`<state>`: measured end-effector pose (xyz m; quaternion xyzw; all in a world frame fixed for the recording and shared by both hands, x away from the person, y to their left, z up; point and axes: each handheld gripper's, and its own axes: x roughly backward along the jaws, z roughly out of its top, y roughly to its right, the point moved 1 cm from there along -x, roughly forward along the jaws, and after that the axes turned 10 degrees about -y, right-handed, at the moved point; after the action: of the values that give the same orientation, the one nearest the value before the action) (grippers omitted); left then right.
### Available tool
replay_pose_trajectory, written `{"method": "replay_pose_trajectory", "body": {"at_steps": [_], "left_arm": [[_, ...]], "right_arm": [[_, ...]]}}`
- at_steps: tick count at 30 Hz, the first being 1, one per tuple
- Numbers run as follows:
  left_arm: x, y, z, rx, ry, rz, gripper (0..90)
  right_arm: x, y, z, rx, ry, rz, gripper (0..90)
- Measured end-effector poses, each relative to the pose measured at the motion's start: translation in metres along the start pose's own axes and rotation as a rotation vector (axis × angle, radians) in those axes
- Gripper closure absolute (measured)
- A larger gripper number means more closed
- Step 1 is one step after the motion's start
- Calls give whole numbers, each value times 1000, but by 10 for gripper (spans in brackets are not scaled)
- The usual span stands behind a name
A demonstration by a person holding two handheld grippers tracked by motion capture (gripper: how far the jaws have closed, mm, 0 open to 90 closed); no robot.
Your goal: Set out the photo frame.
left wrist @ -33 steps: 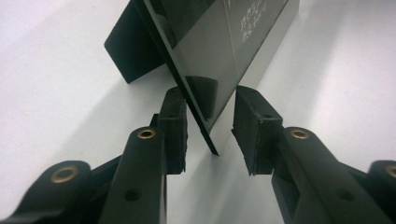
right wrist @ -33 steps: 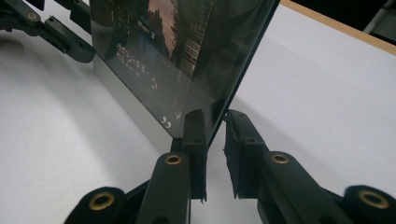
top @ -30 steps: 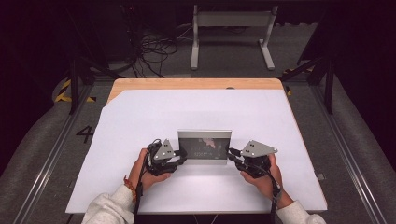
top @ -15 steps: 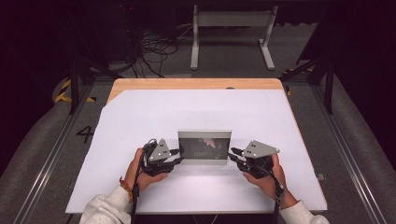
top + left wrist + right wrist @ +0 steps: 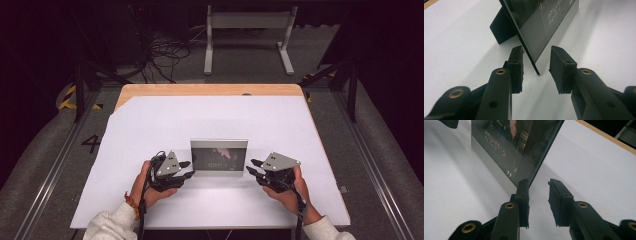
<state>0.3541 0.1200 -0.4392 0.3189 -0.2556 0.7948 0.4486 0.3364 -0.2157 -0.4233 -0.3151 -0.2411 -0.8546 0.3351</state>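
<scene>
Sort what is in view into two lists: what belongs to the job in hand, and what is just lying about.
In the job:
- picture frame, standing upright on the white table
- left gripper, open at the frame's left edge
- right gripper, open at its right edge

Lying about:
- cables on the floor
- grey metal stand behind the table

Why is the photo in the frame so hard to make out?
High view: the frame is small and soft, its glass dark with a faint pink glint. Left gripper view: it is seen edge-on, glass reflecting. Right gripper view: reflections streak it; the near fingers blur slightly.
</scene>
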Motion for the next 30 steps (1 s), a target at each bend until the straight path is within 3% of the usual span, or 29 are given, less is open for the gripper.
{"method": "replay_pose_trajectory", "body": {"at_steps": [18,22,30], "left_arm": [[16,1,-16,14,-7,17,570],[26,1,-23,32,8,20,527],[38,2,-43,38,-27,50,431]], "right_arm": [[3,-1,-6,37,-22,-28,576],[10,5,-11,16,-7,-17,538],[20,12,-23,-6,2,-27,484]]}}
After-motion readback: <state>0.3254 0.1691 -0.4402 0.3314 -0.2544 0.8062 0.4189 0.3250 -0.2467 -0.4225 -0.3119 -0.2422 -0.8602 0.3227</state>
